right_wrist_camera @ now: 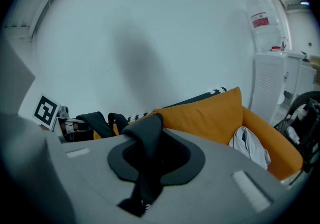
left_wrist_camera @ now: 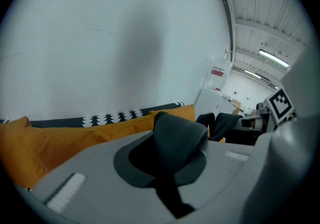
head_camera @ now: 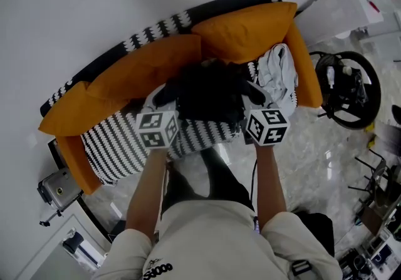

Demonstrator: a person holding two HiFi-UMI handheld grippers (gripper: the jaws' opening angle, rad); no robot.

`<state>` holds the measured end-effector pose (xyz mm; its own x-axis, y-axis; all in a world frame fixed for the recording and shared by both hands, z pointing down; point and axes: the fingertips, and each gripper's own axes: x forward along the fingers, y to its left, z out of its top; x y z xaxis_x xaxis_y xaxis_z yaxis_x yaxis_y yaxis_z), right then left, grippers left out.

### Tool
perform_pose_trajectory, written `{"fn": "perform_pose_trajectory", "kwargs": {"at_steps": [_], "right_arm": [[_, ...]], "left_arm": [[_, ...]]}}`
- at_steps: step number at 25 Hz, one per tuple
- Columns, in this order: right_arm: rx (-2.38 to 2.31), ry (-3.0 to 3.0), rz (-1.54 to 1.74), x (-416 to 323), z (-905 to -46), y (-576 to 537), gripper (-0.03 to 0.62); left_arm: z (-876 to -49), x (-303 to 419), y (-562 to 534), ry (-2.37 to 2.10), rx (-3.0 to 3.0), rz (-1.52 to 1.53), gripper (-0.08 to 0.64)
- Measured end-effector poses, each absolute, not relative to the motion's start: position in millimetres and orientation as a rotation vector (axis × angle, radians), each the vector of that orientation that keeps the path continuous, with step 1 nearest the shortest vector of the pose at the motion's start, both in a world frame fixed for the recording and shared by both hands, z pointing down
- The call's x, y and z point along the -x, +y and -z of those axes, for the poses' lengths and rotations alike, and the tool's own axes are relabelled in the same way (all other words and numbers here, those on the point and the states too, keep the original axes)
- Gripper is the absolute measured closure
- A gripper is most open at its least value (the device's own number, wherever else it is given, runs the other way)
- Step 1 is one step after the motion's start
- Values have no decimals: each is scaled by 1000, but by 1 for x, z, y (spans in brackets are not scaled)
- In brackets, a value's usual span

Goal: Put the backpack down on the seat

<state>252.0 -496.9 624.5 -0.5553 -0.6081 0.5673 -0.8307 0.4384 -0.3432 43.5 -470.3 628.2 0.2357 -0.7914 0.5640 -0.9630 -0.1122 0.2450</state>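
The black backpack [head_camera: 210, 94] hangs from both grippers over the middle of the sofa [head_camera: 69, 88], toward its back edge. It is just in front of the orange back cushions [head_camera: 144, 62] and above the black-and-white striped seat [head_camera: 119, 147]. From the head view I cannot tell whether its bottom already rests on the seat.

The left gripper [left_wrist_camera: 167, 168] has its jaws pressed together on a dark shoulder strap [left_wrist_camera: 177, 135] that rises out of the pad opening. The right gripper [right_wrist_camera: 142, 178] is likewise clamped on the other strap [right_wrist_camera: 145, 138]. Both grippers sit level with each other, near the seat's front edge.

The step in hand looks like the lowering itself. To do it well, both grippers should come down together and evenly, so the bag lands flat on its base and does not tip toward one end of the sofa. Aiming for the seat's middle, slightly back so the cushions prop the bag, would stop it sliding off the front edge.

A crumpled white garment [head_camera: 279, 75] lies at the right end of the seat, just beside the bag. Keeping the bag a little left of it avoids a lumpy, unstable landing.

The jaws should only let go once the straps go slack, which shows the seat is carrying the weight. Letting go sooner risks a drop and a roll forward.
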Motion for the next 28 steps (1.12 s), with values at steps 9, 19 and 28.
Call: {"fn": "perform_pose_trajectory", "kwargs": {"at_steps": [9,19,28], "right_arm": [[-1317,-2221,-929,-265,-656,-467,548],[-1328,-2147,-957,-261,-698,-433,541],[-1301,-2180,-979,-249,-731,-409,389]], "left_arm": [[-686,-37,-417,-1523,-1895,-543,548],[-744,-61,-387,-1384,-1917,-596,495],[-779,-82,-376,-1282,-1986,-584,395]]}}
